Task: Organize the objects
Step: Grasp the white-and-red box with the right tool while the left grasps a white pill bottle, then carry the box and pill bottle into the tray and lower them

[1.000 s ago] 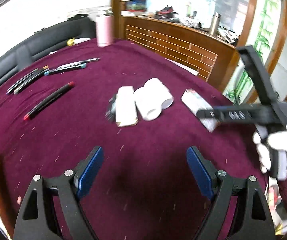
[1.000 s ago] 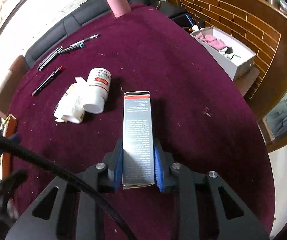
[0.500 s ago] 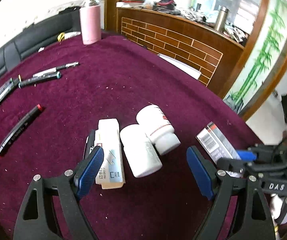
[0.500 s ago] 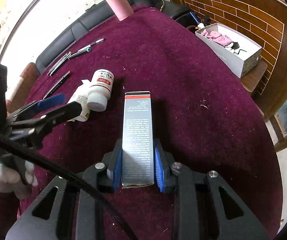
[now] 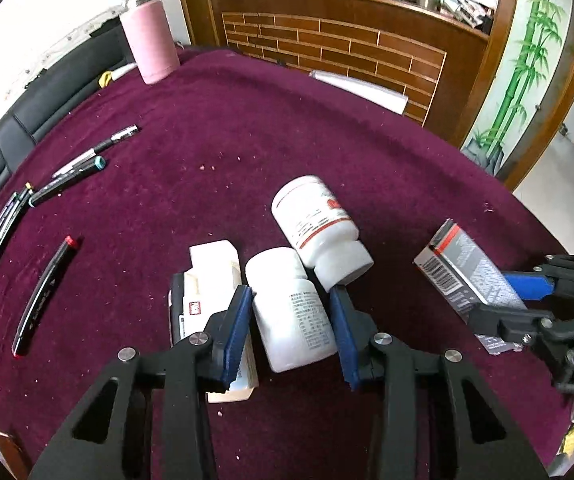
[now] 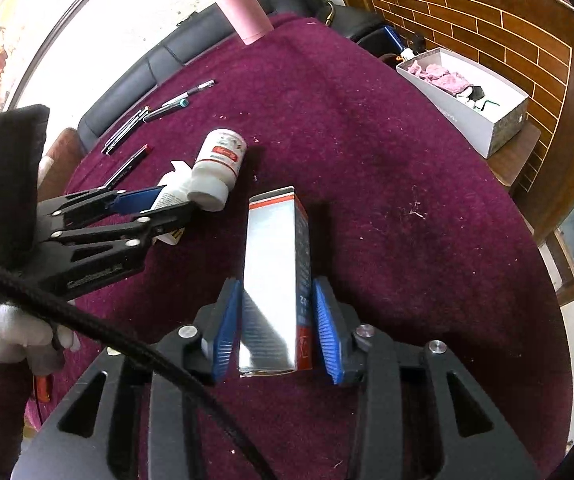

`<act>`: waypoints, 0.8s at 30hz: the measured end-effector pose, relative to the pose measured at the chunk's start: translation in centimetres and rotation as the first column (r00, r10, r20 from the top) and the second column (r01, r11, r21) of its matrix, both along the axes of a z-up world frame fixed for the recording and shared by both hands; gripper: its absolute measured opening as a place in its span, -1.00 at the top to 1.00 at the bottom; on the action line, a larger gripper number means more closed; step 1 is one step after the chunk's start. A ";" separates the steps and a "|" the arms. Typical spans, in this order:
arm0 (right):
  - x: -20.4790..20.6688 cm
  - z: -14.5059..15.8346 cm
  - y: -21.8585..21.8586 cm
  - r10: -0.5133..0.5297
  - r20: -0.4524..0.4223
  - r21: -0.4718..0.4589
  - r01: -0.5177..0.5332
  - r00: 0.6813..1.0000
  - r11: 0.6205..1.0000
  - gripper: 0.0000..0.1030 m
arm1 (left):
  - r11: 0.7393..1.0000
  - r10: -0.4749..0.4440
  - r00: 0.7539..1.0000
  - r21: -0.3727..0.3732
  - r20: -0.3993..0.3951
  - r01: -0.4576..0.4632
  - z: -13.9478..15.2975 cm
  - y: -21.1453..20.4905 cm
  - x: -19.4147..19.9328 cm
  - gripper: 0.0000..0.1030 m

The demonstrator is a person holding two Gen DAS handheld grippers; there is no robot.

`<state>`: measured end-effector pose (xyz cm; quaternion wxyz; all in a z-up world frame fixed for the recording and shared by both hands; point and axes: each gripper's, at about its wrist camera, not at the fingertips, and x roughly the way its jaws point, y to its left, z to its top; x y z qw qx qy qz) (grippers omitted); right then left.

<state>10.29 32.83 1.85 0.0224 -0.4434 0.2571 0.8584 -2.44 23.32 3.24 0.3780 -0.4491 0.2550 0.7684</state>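
Observation:
My left gripper stands around a plain white bottle lying on the maroon table; its blue pads are close to the bottle's sides, with a narrow gap still showing. A second white bottle with a red-striped label lies touching it, and a white carton lies on its left. My right gripper holds a silver box with a red band, tilted up off the cloth; a slight gap shows on the right side. The box also shows in the left wrist view.
Several pens and markers lie at the left, one red-tipped marker nearer. A pink flask stands at the far edge. An open white box with pink cloth sits on a side stand at the right. A wooden partition stands behind.
My left gripper moved forward and down over the plain white bottle and its jaws narrowed around it. My right gripper tilted the silver box and its jaws eased slightly.

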 end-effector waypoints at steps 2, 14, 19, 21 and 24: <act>-0.1 0.0 -0.1 0.001 0.001 0.006 -0.001 1.000 1.000 0.27 | 1.000 0.005 1.000 -0.020 0.008 -0.005 -0.7 0.3 -0.3 0.31; -1.1 0.2 -1.2 -0.025 0.013 0.068 0.024 1.000 0.997 0.03 | 0.995 0.059 0.998 0.075 0.001 -0.059 -0.8 -0.7 0.5 0.37; -1.6 0.3 -2.3 -0.020 0.030 0.158 0.015 0.999 0.987 0.03 | 0.986 0.092 0.995 0.139 0.040 -0.097 -0.5 -3.1 1.3 0.45; -1.8 0.3 -2.9 -0.009 0.037 0.218 0.000 0.999 0.976 0.21 | 0.977 0.115 0.991 0.172 0.065 -0.125 -0.3 -4.5 1.8 0.45; -1.6 0.2 -3.8 -0.011 0.045 0.342 -0.005 0.999 0.940 0.51 | 0.963 0.145 0.985 0.215 0.089 -0.161 0.3 -6.9 2.8 0.45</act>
